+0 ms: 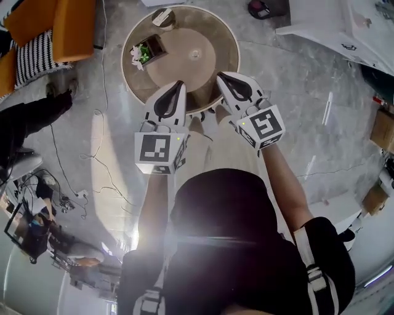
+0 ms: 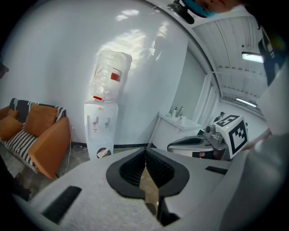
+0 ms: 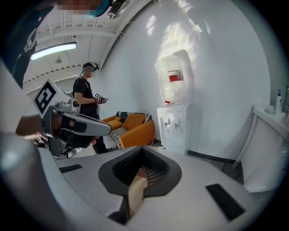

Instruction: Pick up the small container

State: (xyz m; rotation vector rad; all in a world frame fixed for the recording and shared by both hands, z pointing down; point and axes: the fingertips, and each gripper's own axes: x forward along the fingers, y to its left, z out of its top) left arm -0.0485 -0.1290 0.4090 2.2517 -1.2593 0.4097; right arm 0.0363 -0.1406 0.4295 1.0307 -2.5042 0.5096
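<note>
Left tool [image 1: 178,86] and right tool [image 1: 220,77] are held side by side over the near edge of the round counter [image 1: 212,40], tips pointed away from the body. In the left gripper view the left jaws are seen pressed together, nothing between them; the same is seen for the right tool in the right gripper view. The small container [image 1: 149,48], dark and square with something green inside, is set on the counter's left part, apart from both tools and untouched. A second small item [image 1: 163,16] is seen at the far rim, too small to tell. An orange sofa [image 1: 61,24] is seen upper left.
</note>
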